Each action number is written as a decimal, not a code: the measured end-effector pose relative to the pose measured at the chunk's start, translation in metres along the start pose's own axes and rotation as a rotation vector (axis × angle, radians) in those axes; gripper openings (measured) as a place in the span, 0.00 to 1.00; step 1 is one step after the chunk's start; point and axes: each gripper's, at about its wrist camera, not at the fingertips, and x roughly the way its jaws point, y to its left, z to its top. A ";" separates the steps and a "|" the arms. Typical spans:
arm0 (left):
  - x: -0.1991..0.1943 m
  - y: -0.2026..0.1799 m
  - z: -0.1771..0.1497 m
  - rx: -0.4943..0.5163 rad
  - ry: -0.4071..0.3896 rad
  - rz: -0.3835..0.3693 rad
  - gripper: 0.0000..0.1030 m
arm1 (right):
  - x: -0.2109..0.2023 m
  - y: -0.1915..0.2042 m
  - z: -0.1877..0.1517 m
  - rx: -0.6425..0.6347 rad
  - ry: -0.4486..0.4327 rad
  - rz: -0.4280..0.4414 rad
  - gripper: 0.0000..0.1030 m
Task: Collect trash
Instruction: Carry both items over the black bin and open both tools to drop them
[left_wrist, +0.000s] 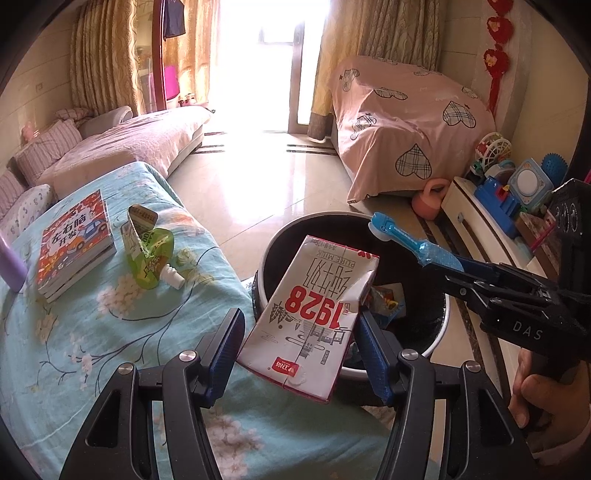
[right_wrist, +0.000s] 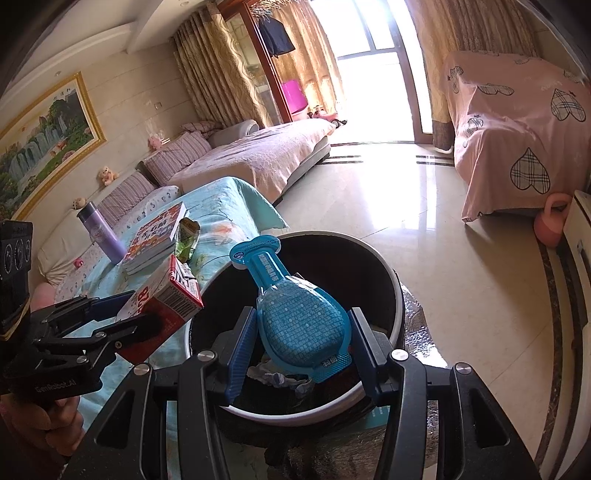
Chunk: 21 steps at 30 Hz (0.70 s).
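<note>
My left gripper (left_wrist: 300, 332) is shut on a white and red milk carton (left_wrist: 306, 314), held tilted over the near rim of the black trash bin (left_wrist: 439, 332), beside the table edge. In the right wrist view the same carton (right_wrist: 166, 295) sticks out of the left gripper (right_wrist: 136, 314). My right gripper (right_wrist: 303, 321) is shut on a blue plastic packet (right_wrist: 299, 314), which hangs above the bin's mouth (right_wrist: 391, 295). Crumpled trash lies inside the bin. A green drink pouch (left_wrist: 151, 258) lies on the table's blue floral cloth (left_wrist: 110, 332).
A children's book (left_wrist: 74, 243) and a purple bottle (right_wrist: 101, 236) stand on the table near the pouch. A sofa (left_wrist: 122, 147) lies behind it. A pink-covered piece of furniture (left_wrist: 406, 122), a pink kettlebell (left_wrist: 428, 203) and a shelf of toys (left_wrist: 498, 195) line the right side.
</note>
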 end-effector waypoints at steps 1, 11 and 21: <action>0.001 0.000 0.001 -0.001 0.002 0.000 0.58 | 0.001 0.000 0.001 0.000 0.003 -0.002 0.49; 0.012 -0.006 0.006 0.011 0.032 0.004 0.58 | 0.015 0.002 0.004 -0.011 0.043 -0.024 0.49; 0.020 -0.009 0.014 0.014 0.059 -0.003 0.59 | 0.022 0.000 0.008 -0.008 0.070 -0.024 0.50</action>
